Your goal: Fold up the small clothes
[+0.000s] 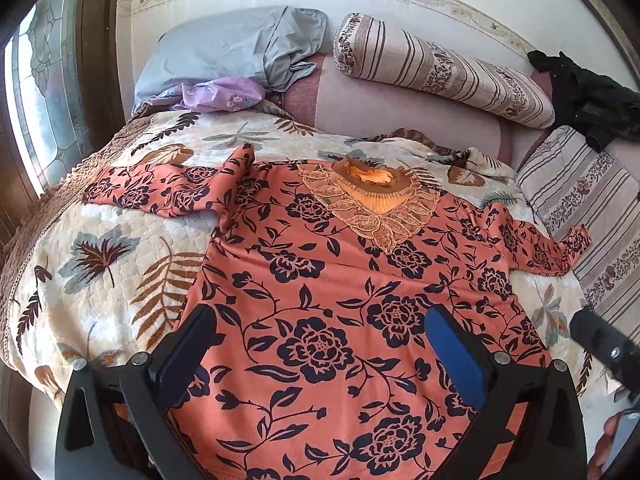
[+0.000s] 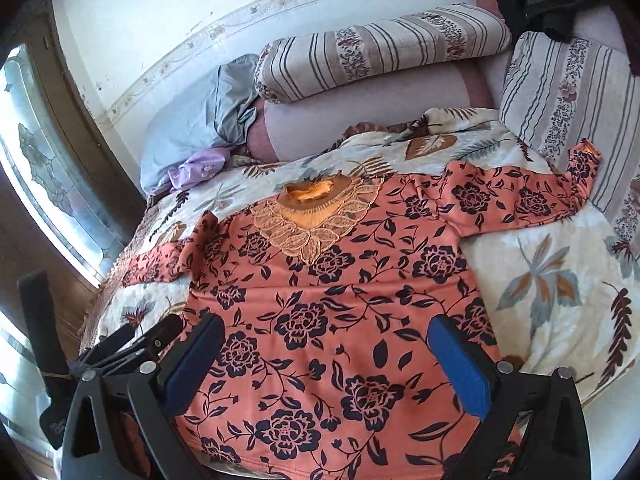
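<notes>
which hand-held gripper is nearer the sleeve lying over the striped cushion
Right. The right hand-held gripper hovers over the hem on that sleeve's side; the left hand-held gripper is toward the opposite sleeve.

Orange long-sleeved top [image 1: 320, 280] with a dark floral print is lying spread flat, front up, on the leaf-patterned bedspread [image 1: 100, 248]. A lace-trimmed neckline [image 1: 368, 196] is pointing toward the pillows. Both sleeves are reaching outward, one sleeve [image 1: 160, 188] crumpled near the shoulder, the other sleeve [image 2: 532, 196] ending against a striped cushion.
</notes>
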Demonstrator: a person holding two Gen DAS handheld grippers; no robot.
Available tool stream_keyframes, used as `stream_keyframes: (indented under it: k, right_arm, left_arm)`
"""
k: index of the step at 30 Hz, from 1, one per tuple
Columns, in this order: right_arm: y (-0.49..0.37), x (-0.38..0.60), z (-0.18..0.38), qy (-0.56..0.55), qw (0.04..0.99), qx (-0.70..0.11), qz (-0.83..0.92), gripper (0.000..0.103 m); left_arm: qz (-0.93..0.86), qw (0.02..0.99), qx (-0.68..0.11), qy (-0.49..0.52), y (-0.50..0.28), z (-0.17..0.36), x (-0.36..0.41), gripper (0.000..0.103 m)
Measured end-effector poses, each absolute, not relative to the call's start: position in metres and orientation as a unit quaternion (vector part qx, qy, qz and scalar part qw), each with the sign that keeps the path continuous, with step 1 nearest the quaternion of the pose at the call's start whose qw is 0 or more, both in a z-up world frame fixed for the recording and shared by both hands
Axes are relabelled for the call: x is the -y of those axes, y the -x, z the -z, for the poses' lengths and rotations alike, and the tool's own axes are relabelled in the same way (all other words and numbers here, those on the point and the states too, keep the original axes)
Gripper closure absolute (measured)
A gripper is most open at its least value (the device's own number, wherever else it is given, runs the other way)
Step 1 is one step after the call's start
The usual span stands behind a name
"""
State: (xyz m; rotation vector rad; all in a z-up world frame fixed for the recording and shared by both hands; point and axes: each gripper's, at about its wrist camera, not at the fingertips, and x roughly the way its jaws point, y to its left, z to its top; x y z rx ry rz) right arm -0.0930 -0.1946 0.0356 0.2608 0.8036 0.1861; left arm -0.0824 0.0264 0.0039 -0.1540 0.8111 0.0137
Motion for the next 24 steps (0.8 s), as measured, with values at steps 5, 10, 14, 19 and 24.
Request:
stream_keyframes:
  k: [5, 10, 14, 19, 24]
  right_arm:
    - [0.094, 0.185, -0.01, -0.135, 0.893, -0.42, -0.094, 0.0]
    - [0.098, 0.183, -0.002, -0.134, 0.892, -0.421, -0.092, 0.001]
    - [0.1, 0.185, -0.001, -0.135, 0.892, -0.422, -0.088, 0.0]
    - [0.108, 0.188, 0.0, -0.13, 0.895, -0.419, -0.083, 0.0]
    - [0.118, 0.19, -0.009, -0.12, 0.902, -0.407, -0.077, 0.0]
  left_arm:
    - [-0.015, 0.915, -0.396, 0.077, 0.092, 0.001, -0.031, 0.0]
    - [-0.017, 0.914, -0.4, 0.071, 0.097, 0.005, -0.028, 0.0]
    - [-0.01, 0.915, -0.397, 0.065, 0.101, 0.002, -0.022, 0.0]
    - [-0.004, 0.918, -0.392, 0.061, 0.11, 0.0, -0.015, 0.0]
    - [0.004, 0.919, -0.389, 0.068, 0.116, -0.001, -0.011, 0.0]
